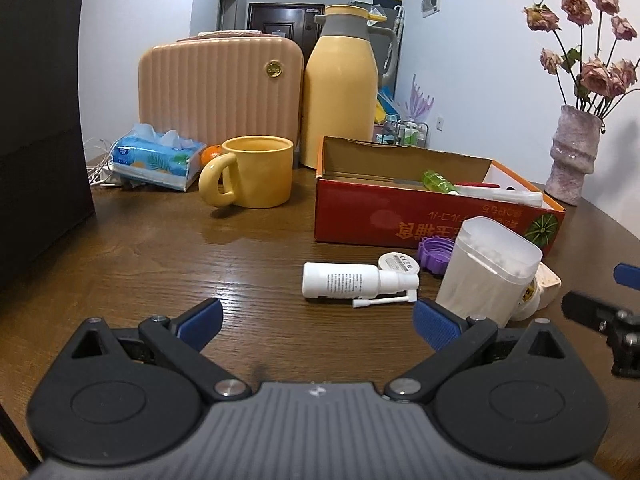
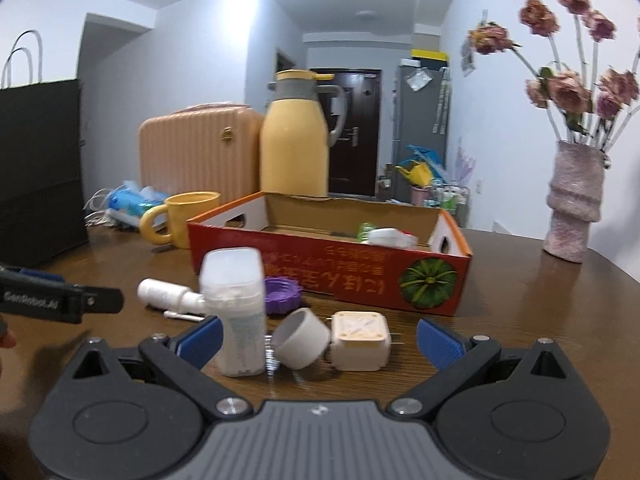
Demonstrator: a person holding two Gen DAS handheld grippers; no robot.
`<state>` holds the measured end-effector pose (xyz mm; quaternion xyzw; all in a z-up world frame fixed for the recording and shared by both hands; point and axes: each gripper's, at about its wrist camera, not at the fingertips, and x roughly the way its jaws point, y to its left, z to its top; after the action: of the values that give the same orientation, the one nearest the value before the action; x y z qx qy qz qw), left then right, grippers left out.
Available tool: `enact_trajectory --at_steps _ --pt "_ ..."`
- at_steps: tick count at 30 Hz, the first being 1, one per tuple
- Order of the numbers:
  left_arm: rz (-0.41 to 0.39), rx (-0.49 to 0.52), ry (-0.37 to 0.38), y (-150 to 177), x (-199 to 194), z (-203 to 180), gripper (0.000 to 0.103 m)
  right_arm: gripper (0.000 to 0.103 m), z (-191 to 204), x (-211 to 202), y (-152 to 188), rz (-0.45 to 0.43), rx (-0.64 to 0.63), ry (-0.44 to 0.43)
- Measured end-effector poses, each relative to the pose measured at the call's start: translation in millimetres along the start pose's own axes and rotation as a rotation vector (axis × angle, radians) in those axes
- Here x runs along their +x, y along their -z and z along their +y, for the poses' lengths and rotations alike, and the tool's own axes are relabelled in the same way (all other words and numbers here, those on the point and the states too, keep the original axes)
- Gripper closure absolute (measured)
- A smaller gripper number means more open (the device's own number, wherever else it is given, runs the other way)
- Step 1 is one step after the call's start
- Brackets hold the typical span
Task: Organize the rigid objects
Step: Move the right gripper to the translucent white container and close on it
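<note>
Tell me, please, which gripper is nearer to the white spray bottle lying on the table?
Left. The left gripper opens straight toward the spray bottle; the right gripper sits further right, facing the charger block.

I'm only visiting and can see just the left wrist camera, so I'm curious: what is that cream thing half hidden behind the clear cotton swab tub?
Observer: It's a cream square plug adapter, with small metal prongs showing at its sides.
Visitor: Is anything else hiding back there?
Observer: Yes, a grey cap lies on its side between the cotton swab tub and the adapter.
Visitor: And the other claw? I only see a corner of it.
Observer: The right claw is wide open and holds nothing. The cap and adapter sit just ahead of it, and the tub stands by its left finger.
</note>
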<state>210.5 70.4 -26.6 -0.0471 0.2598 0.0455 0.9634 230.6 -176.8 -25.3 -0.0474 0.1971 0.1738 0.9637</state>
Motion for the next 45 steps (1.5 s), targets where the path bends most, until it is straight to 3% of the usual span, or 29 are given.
enact_trajectory --at_steps 11,20,26,28,29,45 --pt "-0.001 0.005 -0.011 -0.7 0.4 9.9 0.0 0.0 37.8 34.9 -14.3 0.056 -0.088 -0.076" --pt "0.0 -0.01 -0.044 -3.8 2.6 28.2 0.0 0.007 47.3 67.7 -22.2 0.099 -0.078 -0.097" --pt "0.01 -0.034 -0.068 -5.3 5.1 40.4 0.0 0.029 51.7 84.6 -21.7 0.142 -0.095 -0.107" --pt "0.016 -0.041 -0.072 -5.6 6.2 42.9 0.0 0.057 51.9 88.5 -20.7 0.16 -0.095 -0.114" --pt "0.019 -0.044 -0.072 -5.6 6.7 43.4 0.0 0.062 51.6 90.4 -20.2 0.171 -0.092 -0.118" --pt "0.045 -0.02 -0.086 -2.3 14.1 37.6 0.0 0.062 34.0 71.6 -22.9 0.066 -0.005 -0.143"
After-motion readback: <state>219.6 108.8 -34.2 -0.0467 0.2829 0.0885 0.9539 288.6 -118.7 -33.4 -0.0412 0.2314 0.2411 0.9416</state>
